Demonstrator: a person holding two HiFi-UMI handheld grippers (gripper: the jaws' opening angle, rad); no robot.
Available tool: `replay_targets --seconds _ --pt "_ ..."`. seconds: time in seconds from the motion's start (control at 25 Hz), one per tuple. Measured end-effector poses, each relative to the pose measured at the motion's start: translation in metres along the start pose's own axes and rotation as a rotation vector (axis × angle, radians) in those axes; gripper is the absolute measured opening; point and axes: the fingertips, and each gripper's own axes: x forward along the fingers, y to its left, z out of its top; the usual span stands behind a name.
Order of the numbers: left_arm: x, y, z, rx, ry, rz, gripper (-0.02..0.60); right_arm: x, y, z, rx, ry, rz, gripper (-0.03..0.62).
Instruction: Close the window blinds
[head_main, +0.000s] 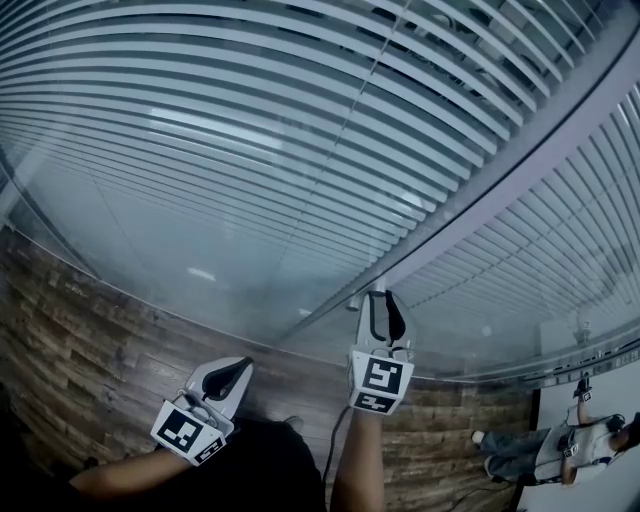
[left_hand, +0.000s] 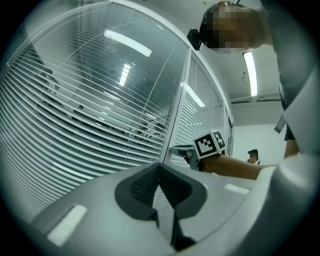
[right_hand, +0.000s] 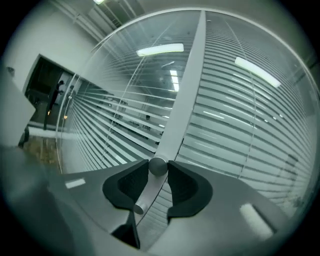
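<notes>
White slatted blinds (head_main: 250, 150) hang behind glass on both sides of a pale mullion (head_main: 520, 170). My right gripper (head_main: 383, 300) reaches up to the foot of that mullion. In the right gripper view its dark pads (right_hand: 125, 187) sit against a small round metal knob (right_hand: 158, 166) on a short rod (right_hand: 144, 194); the right gripper (right_hand: 158, 169) is shut on the knob. My left gripper (head_main: 240, 368) hangs lower and to the left, away from the blinds. Its jaws meet at the tips with nothing held (left_hand: 160, 167). The slats (right_hand: 235, 115) stand partly tilted, with gaps between them.
Wood-look flooring (head_main: 80, 330) runs under the glass wall. A person (head_main: 560, 450) stands at the lower right beyond the partition. A dark doorway (right_hand: 45, 95) shows at the far left of the right gripper view. The right gripper's marker cube (left_hand: 210, 144) shows in the left gripper view.
</notes>
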Motion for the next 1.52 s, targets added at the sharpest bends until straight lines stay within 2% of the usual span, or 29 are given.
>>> replay_targets --seconds 0.32,0.4,0.48,0.52,0.68,0.72,0.8,1.12,1.52 --pt "-0.003 -0.001 -0.008 0.003 -0.002 -0.032 -0.002 0.001 0.015 -0.011 -0.455 0.082 -0.025 0.124" --pt "0.0 -0.005 -0.011 0.007 -0.004 -0.049 -0.002 0.003 0.017 -0.014 -0.503 0.088 -0.019 0.124" --pt "0.002 -0.007 -0.014 0.002 -0.006 -0.062 -0.002 0.002 0.017 -0.017 -0.429 0.073 -0.004 0.124" --pt "0.004 -0.008 -0.015 -0.002 -0.006 -0.065 -0.002 0.001 0.015 -0.018 -0.343 0.057 0.007 0.121" --pt "0.008 -0.01 -0.01 -0.02 -0.006 -0.067 -0.002 -0.006 0.004 -0.015 0.116 -0.019 0.068 0.16" --pt "0.008 -0.01 -0.009 -0.023 -0.006 -0.068 -0.002 -0.007 0.002 -0.014 0.199 -0.033 0.078 0.166" --pt "0.008 -0.011 -0.009 -0.024 -0.006 -0.071 -0.002 -0.007 0.001 -0.014 0.299 -0.053 0.083 0.169" --pt "0.004 -0.011 -0.004 -0.028 -0.012 -0.066 -0.002 -0.011 -0.007 -0.005 0.453 -0.093 -0.019 0.167" --pt "0.001 -0.003 0.001 -0.026 -0.016 -0.054 -0.002 -0.006 -0.005 0.003 0.453 -0.104 -0.048 0.127"
